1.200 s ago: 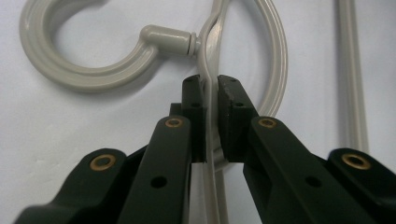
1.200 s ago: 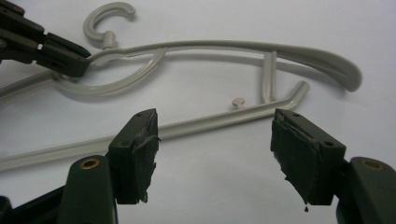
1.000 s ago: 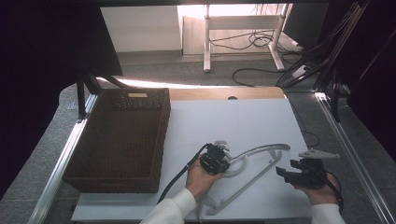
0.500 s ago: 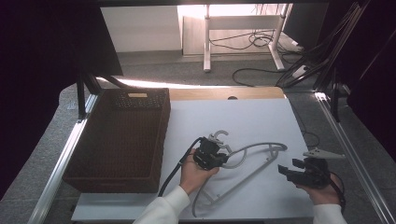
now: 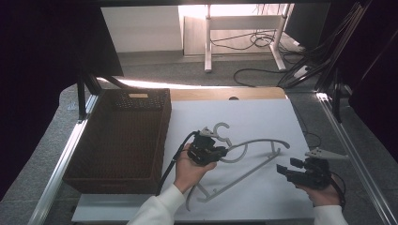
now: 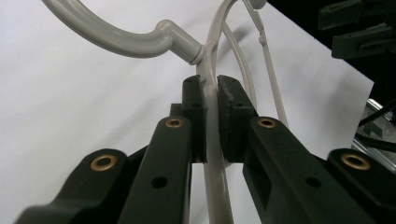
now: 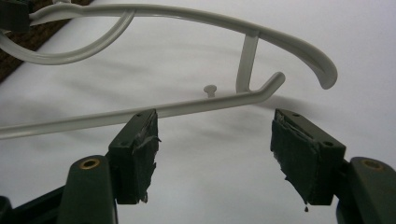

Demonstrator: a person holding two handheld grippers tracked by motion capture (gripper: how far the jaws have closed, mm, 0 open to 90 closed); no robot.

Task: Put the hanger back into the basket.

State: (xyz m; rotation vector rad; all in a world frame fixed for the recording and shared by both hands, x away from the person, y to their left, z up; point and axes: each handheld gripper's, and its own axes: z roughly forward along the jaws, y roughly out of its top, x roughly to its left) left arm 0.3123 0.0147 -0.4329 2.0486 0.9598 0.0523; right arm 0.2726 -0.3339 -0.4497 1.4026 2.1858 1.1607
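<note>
A grey plastic clothes hanger [image 5: 256,140] hangs tilted over the white table sheet [image 5: 263,112], its hook toward the far side. My left gripper [image 5: 220,151] is shut on the thin rod just below the hook, and the left gripper view shows the pads [image 6: 231,100] pinching that rod of the hanger [image 6: 121,42]. At the right, my right gripper [image 5: 283,169] stands open with nothing between its jaws. In the right gripper view the hanger's lower bar [image 7: 187,107] and curved end [image 7: 322,70] lie just beyond the open right gripper [image 7: 215,123].
A dark brown wicker basket [image 5: 117,136] stands on the left side of the table, close to my left hand. Metal rails run along both table edges. Cables and a desk frame lie on the floor beyond the table.
My left hand has risen and moved toward the far side with the hanger, so the hook end is higher and the hanger tilts more. The right gripper has stayed put.
</note>
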